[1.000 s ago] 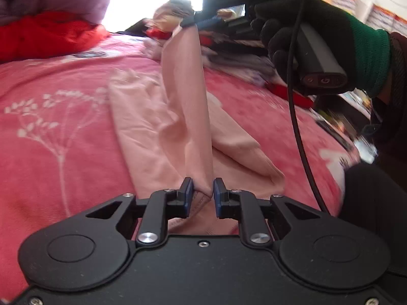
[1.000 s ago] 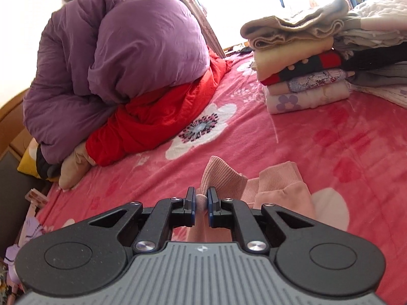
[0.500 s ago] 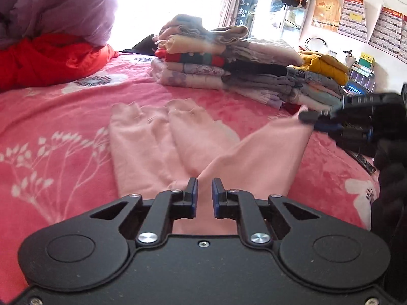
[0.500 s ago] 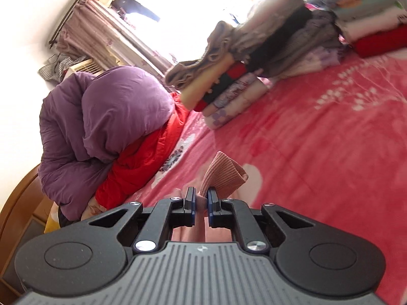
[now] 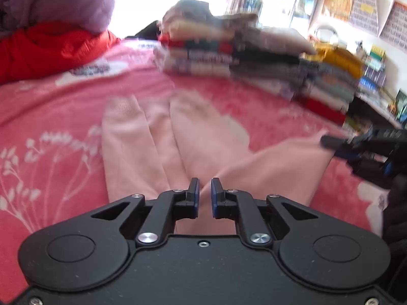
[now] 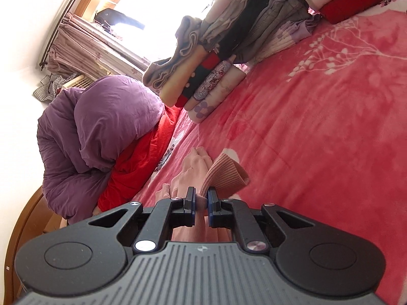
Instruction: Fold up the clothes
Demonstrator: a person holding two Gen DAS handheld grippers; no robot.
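A pale pink garment (image 5: pixel 162 147) lies spread on the red floral bedspread (image 5: pixel 51 117), two ribbed cuffs pointing away. My left gripper (image 5: pixel 205 194) is shut on a fold of the pink fabric at its near end. My right gripper (image 6: pixel 201 200) is shut on a ribbed pink cuff (image 6: pixel 223 175) and also shows at the right of the left wrist view (image 5: pixel 330 142), holding the far end of a stretched sleeve low over the bed.
A long stack of folded clothes (image 5: pixel 254 58) lies across the back of the bed and shows in the right wrist view (image 6: pixel 229 58). A purple duvet (image 6: pixel 101 132) and a red quilt (image 5: pixel 51 48) are heaped at the left. Shelves with clutter (image 5: pixel 376 76) stand at the right.
My right gripper has swung down and to the right with the pink cuff, from high above the bed to low at its right side. The sleeve now lies stretched out nearly flat.
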